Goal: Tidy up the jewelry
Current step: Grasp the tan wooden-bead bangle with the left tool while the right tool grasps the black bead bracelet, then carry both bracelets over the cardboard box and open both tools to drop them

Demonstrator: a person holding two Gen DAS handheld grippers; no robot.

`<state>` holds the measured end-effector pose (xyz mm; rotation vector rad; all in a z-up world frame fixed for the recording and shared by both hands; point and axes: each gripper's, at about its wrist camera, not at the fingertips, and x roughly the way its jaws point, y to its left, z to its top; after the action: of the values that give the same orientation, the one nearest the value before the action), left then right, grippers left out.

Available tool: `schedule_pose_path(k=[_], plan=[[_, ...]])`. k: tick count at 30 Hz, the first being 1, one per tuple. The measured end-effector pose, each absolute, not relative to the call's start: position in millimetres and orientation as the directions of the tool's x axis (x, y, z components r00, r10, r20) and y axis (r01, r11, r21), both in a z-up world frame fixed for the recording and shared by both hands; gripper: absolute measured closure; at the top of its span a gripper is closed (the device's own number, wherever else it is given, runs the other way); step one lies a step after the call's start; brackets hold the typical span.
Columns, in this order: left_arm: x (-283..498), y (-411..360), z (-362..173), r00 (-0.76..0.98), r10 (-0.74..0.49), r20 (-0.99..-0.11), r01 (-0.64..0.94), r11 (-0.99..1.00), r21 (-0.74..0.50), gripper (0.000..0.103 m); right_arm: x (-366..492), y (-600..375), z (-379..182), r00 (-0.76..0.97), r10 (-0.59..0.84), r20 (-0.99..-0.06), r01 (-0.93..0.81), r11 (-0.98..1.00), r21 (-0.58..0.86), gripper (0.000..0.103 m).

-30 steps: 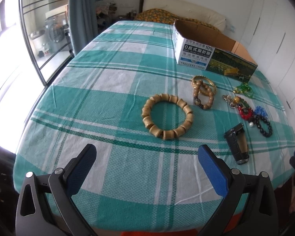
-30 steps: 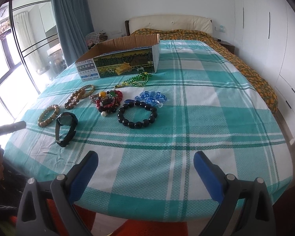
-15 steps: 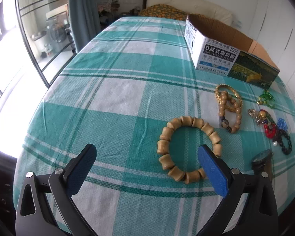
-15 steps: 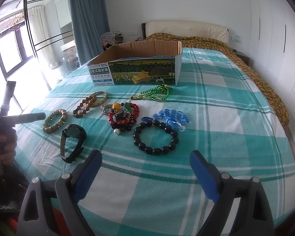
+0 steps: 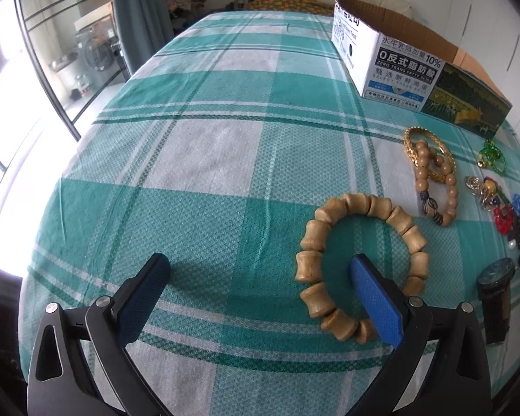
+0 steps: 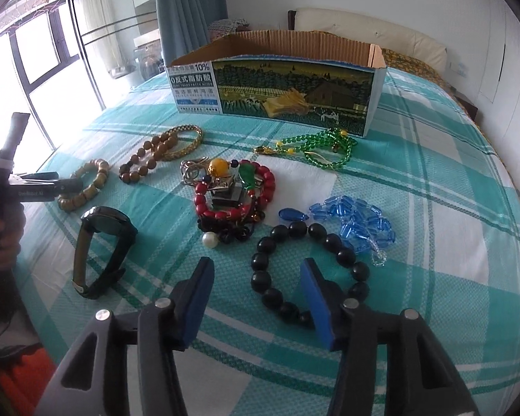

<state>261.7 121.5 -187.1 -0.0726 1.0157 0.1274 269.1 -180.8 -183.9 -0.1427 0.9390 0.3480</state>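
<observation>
A chunky wooden bracelet [image 5: 308,263] lies on the green checked bedspread [image 5: 208,159]. My left gripper [image 5: 260,267] is open: its right finger stands inside the bracelet's ring and the ring's left side lies between the fingers. A black bead bracelet [image 6: 261,279] lies in front of my right gripper [image 6: 256,265]. Its jaws are closing, with the right finger inside the ring and the ring's left beads between the pads, untouched. An open cardboard box [image 6: 287,93] stands behind the jewelry.
On the spread lie a black watch [image 6: 104,242], a red bead pile [image 6: 235,190], blue crystal beads [image 6: 357,222], a green necklace [image 6: 322,149], and a gold bangle with brown beads [image 6: 170,145]. A hand holds the left gripper at the left edge [image 6: 3,242].
Both grippers have come forward and down onto the jewelry. The left one now straddles the wooden bracelet's rim. The right one's jaws have narrowed around the black bracelet's side.
</observation>
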Motion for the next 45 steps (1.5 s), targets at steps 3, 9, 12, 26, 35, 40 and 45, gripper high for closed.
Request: schedule_pose_path(k=[3,9,12,26,35,40,45], plan=[[263,122,-187,0.506,0.073,-0.86,-0.142,0.99,0.0,0.0,272,-176,-185,0.544,0.196,-0.816,-0.366,0.93,-0.021,0.064],[263,111,-179,0.458,0.042,-0.888,-0.094,0.996,-0.002,0.041,280,-174,-181,0.478,0.166,-0.863,-0.383,0.923,-0.035,0.091],[262,98,-174,0.458,-0.002,-0.889,-0.028,0.999,-0.017,0.09,280,-178,-175,0.453,0.205,-0.868,-0.374,0.927,0.024,0.091],[276,84,-70,0.589,-0.255,-0.767,0.083,0.963,-0.256,0.091,299,-221,-61,0.525,0.425,-0.738,-0.315,0.902,0.295,0.091],[343,58,5,0.663,-0.29,-0.691,0.182,0.957,-0.226,0.091,359,-210,5,0.61,0.427,-0.667,-0.347,0.901,0.26,0.091],[391,36,7,0.665,-0.276,-0.694,0.202,0.961,-0.189,0.091,409,-203,11,0.64,0.402,-0.655,-0.326,0.914,0.243,0.091],[437,16,-19,0.636,-0.256,-0.728,0.201,0.966,-0.164,0.091,462,-196,-19,0.617,0.355,-0.702,-0.289,0.932,0.217,0.091]])
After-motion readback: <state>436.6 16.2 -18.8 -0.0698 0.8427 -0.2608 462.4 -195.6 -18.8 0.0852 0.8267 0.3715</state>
